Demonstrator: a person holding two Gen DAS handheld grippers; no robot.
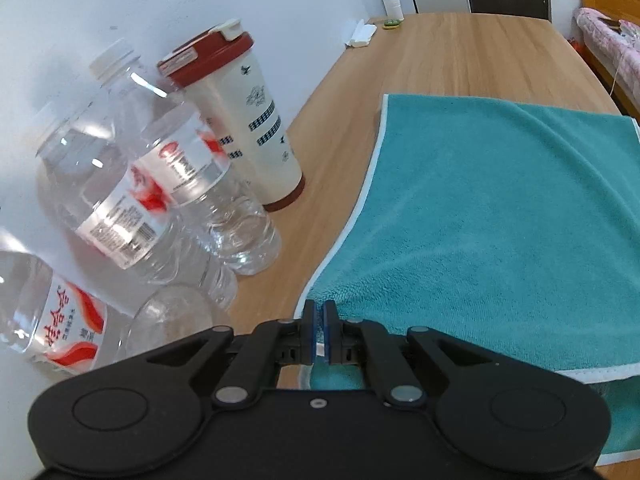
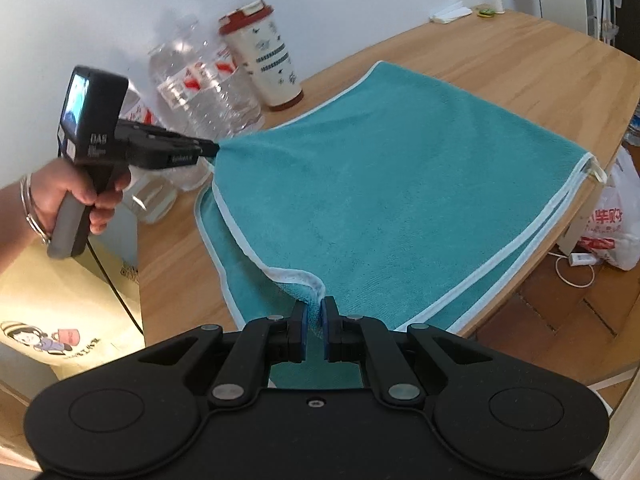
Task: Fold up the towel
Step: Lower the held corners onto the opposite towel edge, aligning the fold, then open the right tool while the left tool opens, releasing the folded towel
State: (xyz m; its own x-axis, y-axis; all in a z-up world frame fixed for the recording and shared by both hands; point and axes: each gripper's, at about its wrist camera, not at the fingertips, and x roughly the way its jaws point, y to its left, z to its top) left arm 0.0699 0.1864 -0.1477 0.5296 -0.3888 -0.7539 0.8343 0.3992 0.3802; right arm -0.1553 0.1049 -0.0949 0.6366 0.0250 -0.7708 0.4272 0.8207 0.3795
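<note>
Both grippers (image 1: 319, 330) (image 2: 314, 330) on towel (image 2: 400, 184) corners

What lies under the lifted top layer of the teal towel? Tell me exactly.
Under the raised layer of the towel a second teal layer shows along the near and right edges, resting on the wooden table. Anything beneath the towel's middle is covered. Both grippers, left and right, pinch corners.

"DAS" in pale letters on the black body of the left gripper (image 2: 211, 147), red Chinese characters on a white plastic bag (image 2: 612, 220), other labels too blurred to read
</note>
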